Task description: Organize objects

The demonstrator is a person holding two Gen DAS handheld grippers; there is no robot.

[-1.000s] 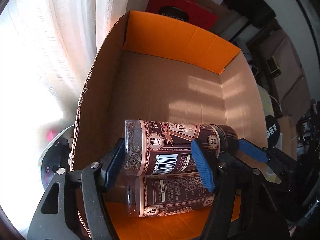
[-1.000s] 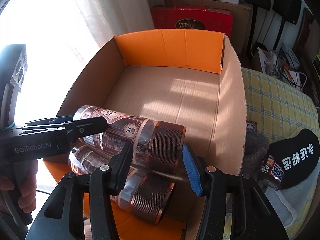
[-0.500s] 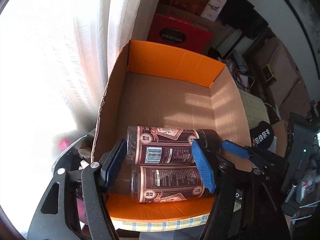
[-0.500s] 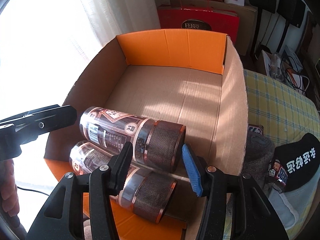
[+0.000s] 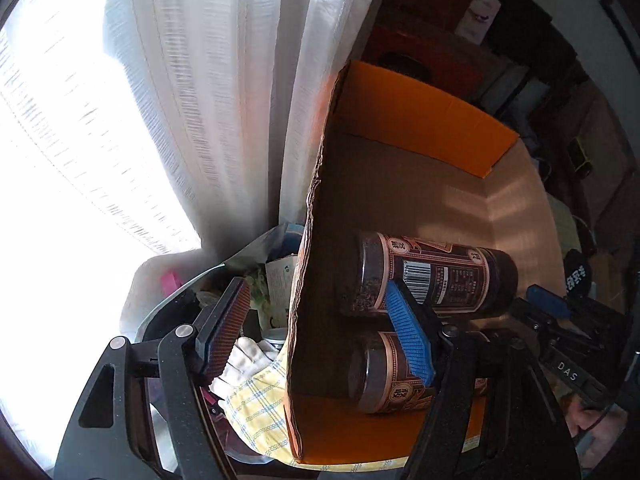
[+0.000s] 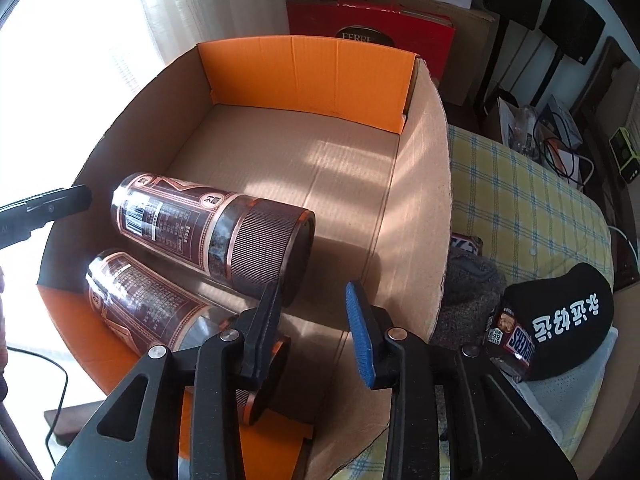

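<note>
- Sunlit curtain (image 5: 200, 120) fills the upper left of the left wrist view; cluttered room with a red gift bag (image 6: 372, 36) at the top centre of the right wrist view.
- Cardboard box (image 6: 424, 200) sits on a yellow plaid cloth (image 6: 516, 184), mid-frame in both views, flaps open.
- Two brown jars lie on their sides inside the box, parallel and just beside each other: far jar (image 6: 212, 228) centre-left, near jar (image 6: 148, 312) lower left, against the near orange flap.
- Left gripper (image 5: 324, 328): jaws spread wide, holding nothing. It straddles the box's left wall, one finger outside, one inside in front of the jars.
- Right gripper (image 6: 316, 320): jaws apart, empty, at bottom centre over the box's near right corner. Its left finger overlaps the far jar's cap in the frame; contact unclear.
- Step, as I judge it: both jars are placed and let go, so this is the gap between placing and the next pick.
- Loose items outside the box at lower right of the right wrist view: black cap (image 6: 564, 320), Snickers bar (image 6: 516, 340), grey knit item (image 6: 468, 300).
- Next move likely calls for lifting clear of the box walls, then reaching right for one of these items.
- Box floor beyond the jars is free for more.
</note>
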